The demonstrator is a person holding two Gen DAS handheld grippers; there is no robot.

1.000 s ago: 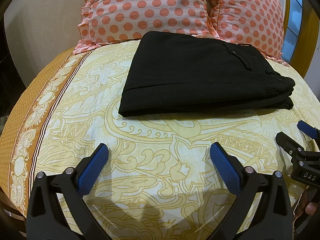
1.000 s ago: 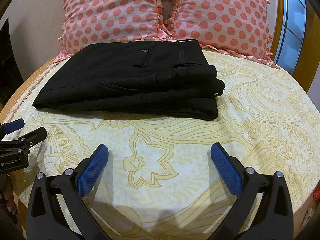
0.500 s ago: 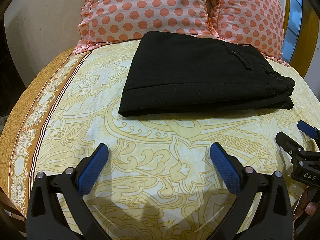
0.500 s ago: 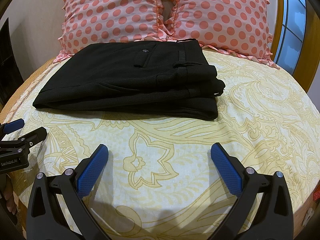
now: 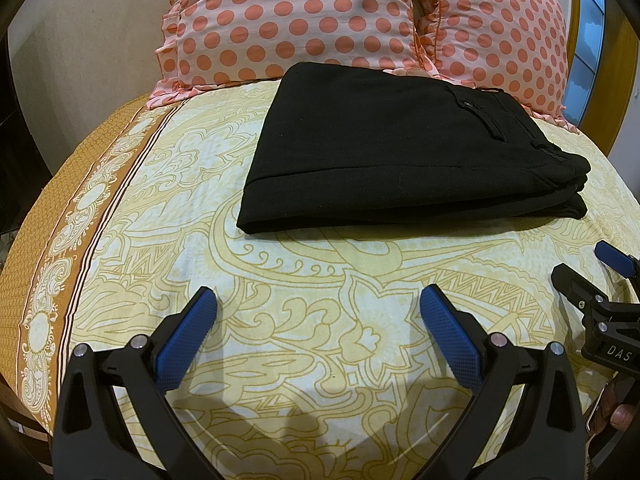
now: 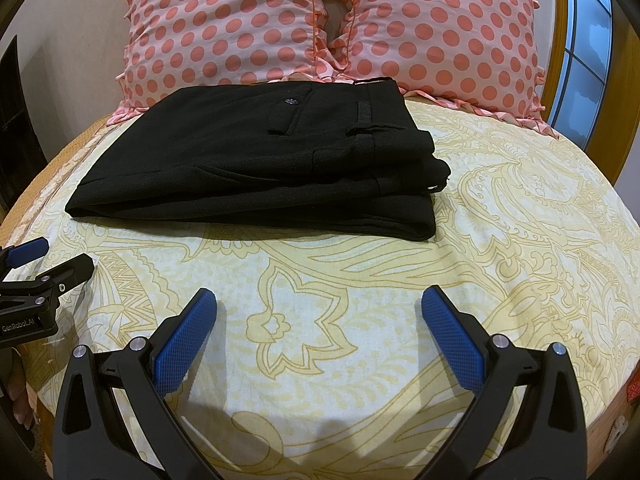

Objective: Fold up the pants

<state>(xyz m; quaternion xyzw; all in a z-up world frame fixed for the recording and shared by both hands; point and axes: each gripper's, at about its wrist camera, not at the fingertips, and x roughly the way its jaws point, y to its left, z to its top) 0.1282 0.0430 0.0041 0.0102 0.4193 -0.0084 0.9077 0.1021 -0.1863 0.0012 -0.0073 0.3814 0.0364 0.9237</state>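
both wrist views sit low over the bed (image 5: 328,320), near its foot, facing the pillows (image 6: 320,24). left view looks from the left, right view from the right, each catching the other's tongs at its edge. both share the folded pants (image 5: 400,160) mid-bed.

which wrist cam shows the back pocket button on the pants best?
Right wrist. The pocket button faces that camera, distinct on the folded black pants. The left wrist view sees the same pocket obliquely near the far right edge; the button is only a faint speck.
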